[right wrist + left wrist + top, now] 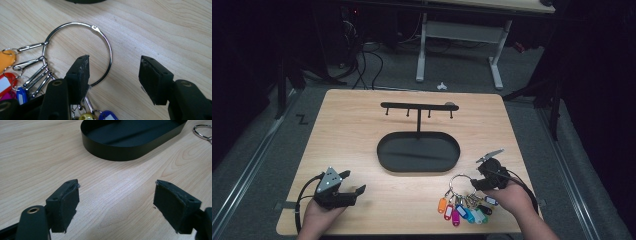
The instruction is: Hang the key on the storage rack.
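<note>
Silver steel key ring (77, 53) — large round loop with a bunch of metal clips and coloured plastic key tags (464, 209) — lies flat on the light wooden tabletop (362, 145) near the front right edge, just before the black oval metal tray (418, 151) of the black hook stand (418, 106). Right gripper (113, 72) sits low over the ring, jaws partly open, nothing pinched: in the right gripper view one jaw stands inside the loop and the other outside it on bare wood, so the ring's wire runs between them — looks like a straddle set up for a pinch on the wire, pads not pressing yet. Tags fan toward the person's side, which leaves the far arc of the loop bare, likely why the approach is made there. Left gripper (346, 186) rests near the front left of the table, well apart from the ring, jaws wide with only wood grain between them in the left gripper view; it seems parked out of the way, pointing toward the tray. Stand is upright at table centre, its crossbar hooks all free — probably where the ring goes, judging by the layout. Next move would call for closing squarely on the thin wire; risk is the round steel slipping off the pads or the hanging tags swinging on the lift.
</note>
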